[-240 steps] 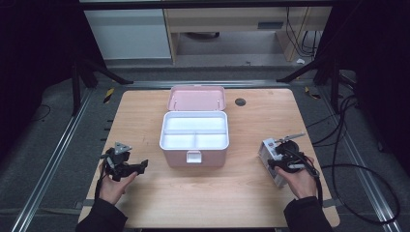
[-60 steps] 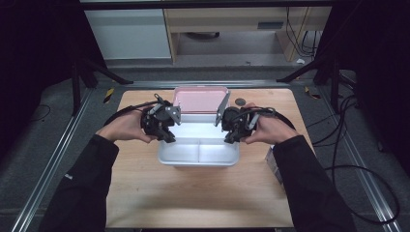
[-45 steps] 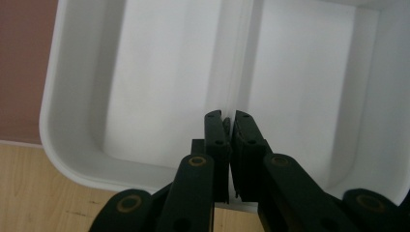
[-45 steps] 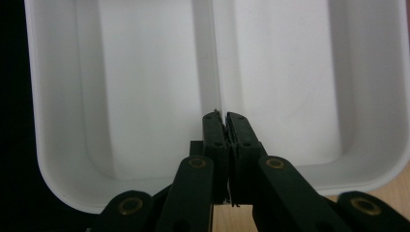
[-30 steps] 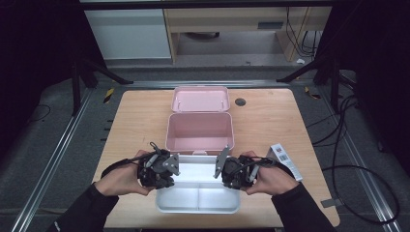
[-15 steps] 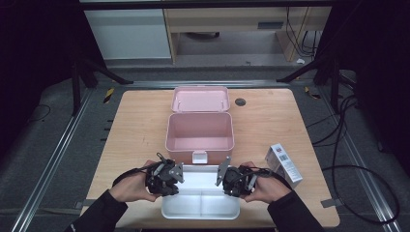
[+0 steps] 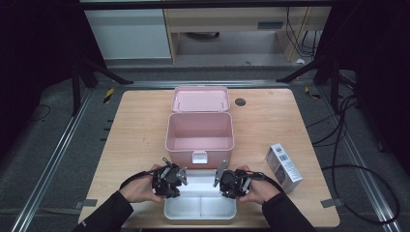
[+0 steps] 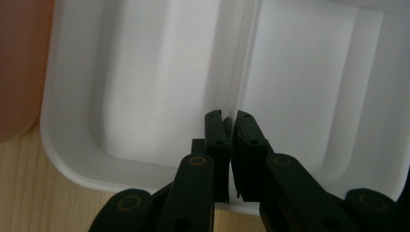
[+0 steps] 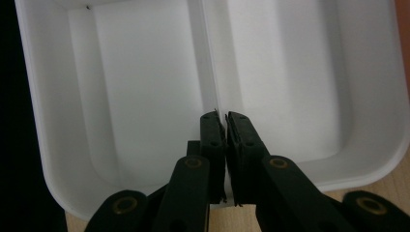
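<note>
White plastic sits under both tools: the left gripper (image 8: pixel 227 128) and the right gripper (image 9: pixel 221 126) each have their jaws pinched onto the central divider wall of the white tray (image 7: pixel 200 207), one from each end. In both gripper views the black pads meet across the thin rib, so each tool is clamped on the tray.

Position: the tray lies at the near edge of the table (image 7: pixel 135 130), midway along it, carried between the two hands (image 7: pixel 140 189). Directly beyond it stands the pink box (image 7: pixel 199 133), open and empty inside, its lid (image 7: pixel 200 99) hinged back toward the far edge. A small carton (image 7: pixel 284 166) lies toward the near right corner, well apart from the tray. A dark round port (image 7: pixel 240 102) marks the far side.

Assessment: the step in hand appears to be setting the lifted-out tray down in front of the box. Whether its base rests fully on the wood cannot be told. The next move calls for confirming it sits flat, then parting both pairs of jaws and lifting straight up, so the light tray is not dragged.
</note>
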{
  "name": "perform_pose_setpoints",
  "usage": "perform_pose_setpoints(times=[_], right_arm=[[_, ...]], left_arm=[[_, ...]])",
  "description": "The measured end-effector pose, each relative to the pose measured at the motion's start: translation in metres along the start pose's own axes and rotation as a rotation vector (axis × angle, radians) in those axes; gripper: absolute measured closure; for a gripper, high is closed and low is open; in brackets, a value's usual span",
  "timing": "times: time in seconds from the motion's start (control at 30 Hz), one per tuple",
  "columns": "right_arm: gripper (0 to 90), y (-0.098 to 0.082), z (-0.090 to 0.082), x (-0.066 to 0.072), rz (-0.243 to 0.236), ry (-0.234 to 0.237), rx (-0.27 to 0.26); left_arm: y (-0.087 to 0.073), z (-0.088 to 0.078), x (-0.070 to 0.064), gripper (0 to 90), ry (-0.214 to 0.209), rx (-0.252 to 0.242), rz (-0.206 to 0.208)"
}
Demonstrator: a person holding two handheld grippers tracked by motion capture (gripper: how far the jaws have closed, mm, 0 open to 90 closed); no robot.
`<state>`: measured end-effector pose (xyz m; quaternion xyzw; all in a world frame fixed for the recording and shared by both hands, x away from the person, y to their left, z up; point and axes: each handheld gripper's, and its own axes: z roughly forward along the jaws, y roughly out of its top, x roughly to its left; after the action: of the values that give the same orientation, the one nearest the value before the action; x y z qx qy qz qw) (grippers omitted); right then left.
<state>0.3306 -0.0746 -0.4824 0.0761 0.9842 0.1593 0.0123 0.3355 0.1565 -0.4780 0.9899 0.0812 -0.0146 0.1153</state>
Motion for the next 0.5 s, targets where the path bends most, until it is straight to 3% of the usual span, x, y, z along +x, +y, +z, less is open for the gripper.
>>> perform_pose_setpoints(times=[0.17,0.27,0.33,0.43,0.47,0.5], right_arm=[[82.9,-0.001,0.001,0.0,0.008,-0.005,-0.01],[67.6,-0.002,-0.003,0.003,0.012,-0.033,-0.045],[66.3,-0.002,-0.005,0.002,0.016,-0.038,-0.056],[57.4,-0.006,-0.014,-0.001,0.059,-0.073,-0.11],[51.3,-0.01,-0.023,-0.004,0.111,-0.104,-0.15],[51.3,-0.01,-0.023,-0.004,0.111,-0.104,-0.15]], left_arm=[[0.0,0.0,-0.001,85.2,0.007,-0.013,-0.004],[-0.002,-0.003,-0.002,74.4,0.022,-0.033,-0.017],[-0.005,-0.009,-0.003,70.6,0.03,-0.061,-0.028],[-0.012,-0.021,-0.004,61.9,0.076,-0.112,-0.065],[-0.019,-0.03,-0.002,56.9,0.106,-0.154,-0.099],[-0.019,-0.03,-0.002,54.2,0.106,-0.154,-0.099]])
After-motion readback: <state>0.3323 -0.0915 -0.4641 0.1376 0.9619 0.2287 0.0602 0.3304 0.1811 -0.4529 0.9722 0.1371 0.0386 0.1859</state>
